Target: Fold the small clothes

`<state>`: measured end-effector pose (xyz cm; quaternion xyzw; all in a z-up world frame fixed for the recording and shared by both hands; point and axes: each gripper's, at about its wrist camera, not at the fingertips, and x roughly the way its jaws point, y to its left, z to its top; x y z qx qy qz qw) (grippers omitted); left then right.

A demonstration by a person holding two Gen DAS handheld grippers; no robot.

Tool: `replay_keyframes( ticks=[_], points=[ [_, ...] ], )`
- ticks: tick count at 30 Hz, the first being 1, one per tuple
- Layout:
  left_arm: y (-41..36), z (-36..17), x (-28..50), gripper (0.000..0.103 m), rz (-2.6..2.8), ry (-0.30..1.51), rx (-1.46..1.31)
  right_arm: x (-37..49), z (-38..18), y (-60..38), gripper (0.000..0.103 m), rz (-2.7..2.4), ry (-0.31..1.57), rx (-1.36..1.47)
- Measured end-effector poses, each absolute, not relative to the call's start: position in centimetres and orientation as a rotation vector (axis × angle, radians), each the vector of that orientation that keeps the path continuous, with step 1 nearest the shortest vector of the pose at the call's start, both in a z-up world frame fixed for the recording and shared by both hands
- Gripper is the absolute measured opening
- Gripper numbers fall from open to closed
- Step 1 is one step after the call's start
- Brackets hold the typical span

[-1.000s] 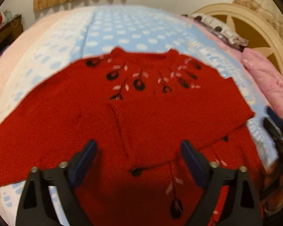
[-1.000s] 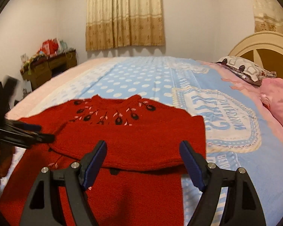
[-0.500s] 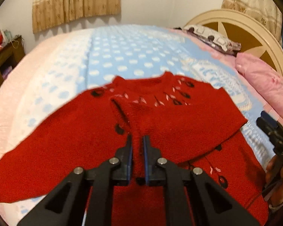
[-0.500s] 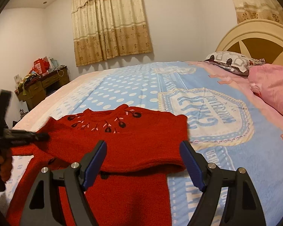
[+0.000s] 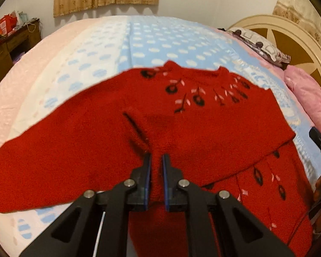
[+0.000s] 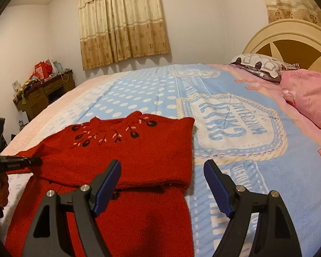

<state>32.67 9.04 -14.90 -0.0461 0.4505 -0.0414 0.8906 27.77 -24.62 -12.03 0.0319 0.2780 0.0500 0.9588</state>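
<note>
Left gripper [image 5: 156, 167] pinched on red sweater [image 5: 203, 132], mid-frame on the bed [image 5: 139, 38]. Right gripper [image 6: 161, 184] wide, empty, lower centre. Risk: thin pinch slipping, or dragging both layers and undoing the fold.

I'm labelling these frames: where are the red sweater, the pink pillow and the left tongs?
red sweater [image 6: 152, 150], right wrist view, folded chest.
pink pillow [image 6: 310, 94], right wrist view, top.
left tongs [image 5: 156, 160], left wrist view, between tips.
</note>
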Motion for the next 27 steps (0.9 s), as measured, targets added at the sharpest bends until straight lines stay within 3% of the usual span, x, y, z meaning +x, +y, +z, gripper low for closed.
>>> replay_keyframes(
  ticks=[16, 21, 24, 26, 27],
  points=[
    [11.4, -15.9, 31.3, 0.008, -0.086, 0.91, -0.136, 29.2, -13.9, -23.4, 0.081, 0.106, 0.669, 0.009],
    [11.7, -15.5, 31.0, 0.014, -0.078, 0.893, -0.16, 29.8, -13.5, -23.6, 0.081, 0.124, 0.706, 0.033],
    [11.7, -14.9, 30.7, 0.036, -0.062, 0.865, -0.15, 30.3, -12.1, -23.1, 0.081, 0.159, 0.705, 0.022],
    [11.6, -14.8, 30.7, 0.06, -0.039, 0.844, -0.136, 31.4, -11.8, -21.8, 0.081, 0.232, 0.741, -0.024],
    [11.6, -14.8, 30.7, 0.062, -0.029, 0.838, -0.133, 32.4, -12.1, -21.0, 0.081, 0.27, 0.778, -0.055]
  ],
)
